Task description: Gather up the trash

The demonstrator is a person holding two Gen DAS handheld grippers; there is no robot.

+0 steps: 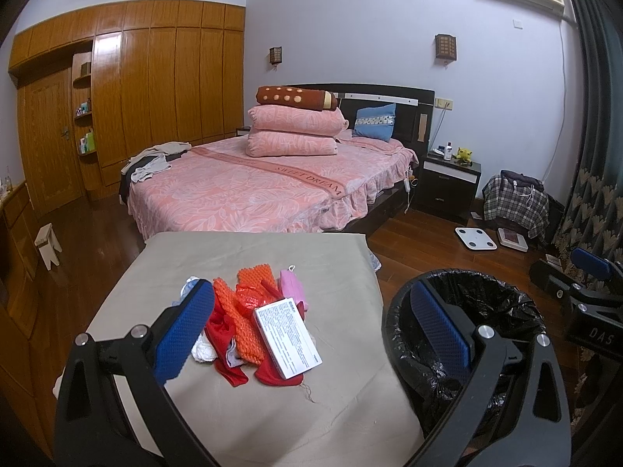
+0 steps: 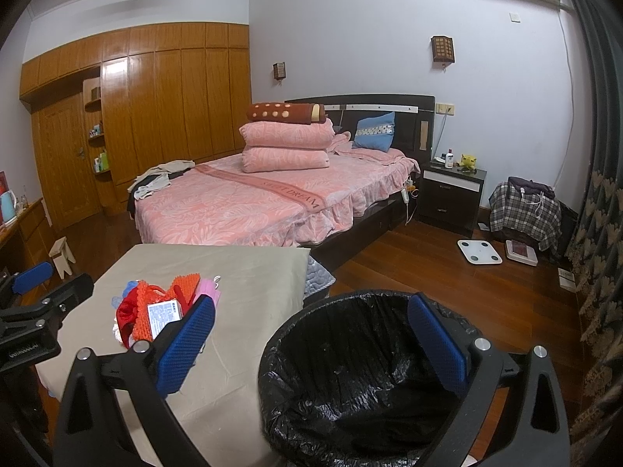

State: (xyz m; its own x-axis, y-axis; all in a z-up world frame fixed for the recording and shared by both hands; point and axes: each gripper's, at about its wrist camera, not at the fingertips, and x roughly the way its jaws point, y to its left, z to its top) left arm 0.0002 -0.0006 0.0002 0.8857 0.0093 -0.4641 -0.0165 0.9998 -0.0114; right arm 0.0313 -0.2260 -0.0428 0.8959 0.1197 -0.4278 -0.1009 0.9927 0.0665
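Note:
A pile of trash lies on the beige-covered table (image 1: 241, 408): a white printed box (image 1: 287, 340), orange foam netting (image 1: 241, 307), red plastic (image 1: 226, 334), a pink mask (image 1: 291, 286) and white scraps (image 1: 203, 350). The pile also shows in the right wrist view (image 2: 155, 311). A black-lined trash bin (image 1: 463, 334) stands right of the table; it also shows in the right wrist view (image 2: 350, 373). My left gripper (image 1: 311, 330) is open and empty, above the pile. My right gripper (image 2: 311, 342) is open and empty, above the bin's near rim.
A pink bed (image 1: 249, 186) with folded quilts stands behind the table. A dark nightstand (image 1: 447, 186), a white scale (image 1: 476, 237) and a plaid-covered bag (image 1: 514, 202) are on the wooden floor at right. Wooden wardrobes (image 1: 155, 97) line the left wall; a small stool (image 1: 46, 249) stands at left.

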